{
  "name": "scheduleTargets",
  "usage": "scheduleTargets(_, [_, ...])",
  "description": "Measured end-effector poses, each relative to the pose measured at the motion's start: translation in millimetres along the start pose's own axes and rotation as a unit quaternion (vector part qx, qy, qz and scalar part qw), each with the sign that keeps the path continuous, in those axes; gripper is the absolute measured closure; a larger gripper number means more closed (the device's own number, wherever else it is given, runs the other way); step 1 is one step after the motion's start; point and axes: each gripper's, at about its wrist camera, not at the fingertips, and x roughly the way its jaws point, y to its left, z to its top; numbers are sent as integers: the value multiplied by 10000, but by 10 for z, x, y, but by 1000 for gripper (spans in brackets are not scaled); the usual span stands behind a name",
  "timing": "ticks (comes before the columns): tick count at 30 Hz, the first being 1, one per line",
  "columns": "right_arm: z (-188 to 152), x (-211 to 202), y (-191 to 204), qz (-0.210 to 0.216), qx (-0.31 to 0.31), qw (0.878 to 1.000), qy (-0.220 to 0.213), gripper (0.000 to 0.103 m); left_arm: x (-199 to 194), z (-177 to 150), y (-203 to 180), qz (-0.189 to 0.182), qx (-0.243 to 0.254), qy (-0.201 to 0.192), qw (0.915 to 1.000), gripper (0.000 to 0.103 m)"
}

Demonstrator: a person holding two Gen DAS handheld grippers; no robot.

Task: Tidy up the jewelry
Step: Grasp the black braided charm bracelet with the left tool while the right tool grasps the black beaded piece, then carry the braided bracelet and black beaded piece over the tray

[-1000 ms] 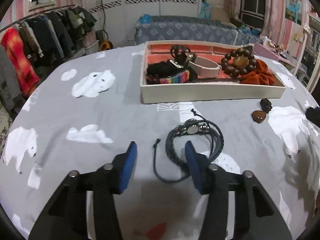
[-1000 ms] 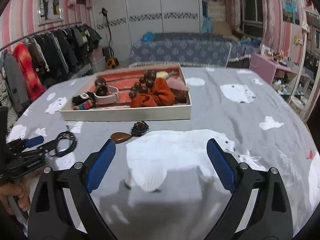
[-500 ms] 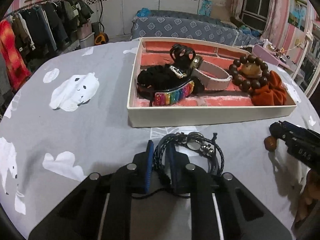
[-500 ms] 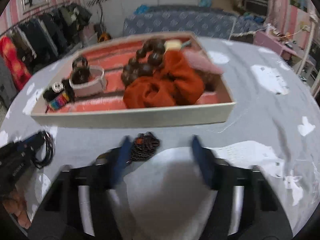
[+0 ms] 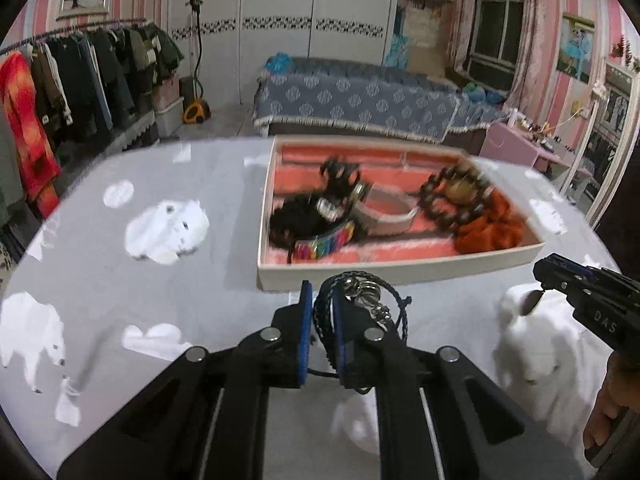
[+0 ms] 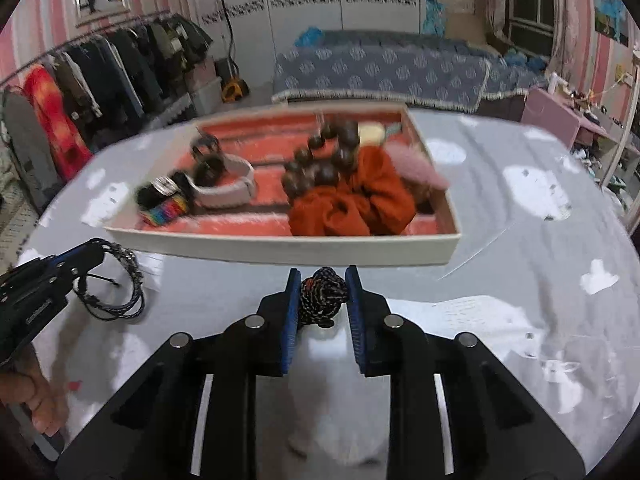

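Observation:
My left gripper [image 5: 321, 300] is shut on a dark braided cord bracelet [image 5: 362, 298] with metal charms and holds it just in front of the cream tray [image 5: 400, 270]. It also shows in the right wrist view [image 6: 116, 280]. My right gripper [image 6: 323, 282] is shut on the bunched dark cord of a pendant necklace [image 6: 322, 294], near the tray's front wall [image 6: 280, 250]. In the left wrist view its brown pendant [image 5: 530, 303] hangs below the right gripper [image 5: 550, 276]. The pink-lined tray holds a wooden bead bracelet [image 5: 456, 196], an orange scrunchie [image 6: 352, 200], a pale watch strap [image 5: 388, 212] and a rainbow band [image 5: 324, 242].
The table has a grey cloth with white bear prints [image 5: 166, 226]. A clothes rack [image 5: 60, 80] stands at the left and a bed [image 5: 360, 100] behind the table. A pink side table [image 6: 560, 116] is at the right.
Both grippers closed: the left on the braided bracelet, the right on the necklace cord. Both have lifted their pieces and moved toward the tray.

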Motion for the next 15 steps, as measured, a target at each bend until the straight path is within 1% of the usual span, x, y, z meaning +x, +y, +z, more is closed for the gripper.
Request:
scheduleTargets(3, [62,-342,7,56,-56,9996,-285,80,-281,83,-87,-11,49,-252,9997,93])
scheduleTargets(4, [79,-514,1,77,-69,9990,-431,80,-402,115,-122,-13,73,-361,9993,93])
scheduleTargets(7, [102,-841,1,200,-91,9976,-663,80,-706,177,-214,13,130,-636,9979,93])
scheduleTargets(8, [99,-984,-9,235,-101,9968,-756,80,-770,188,-251,1,153,-675,9976,93])
scheduleTargets(12, [84,-1306,26,238,-136,9948,-979,80,-1073,215,-382,-28,218,-871,9960,93])
scheduleTargets(15, [56,-1529,17,202,-129,9930,-1153,80,-1217,203,-443,2,295,-982,9947,93])
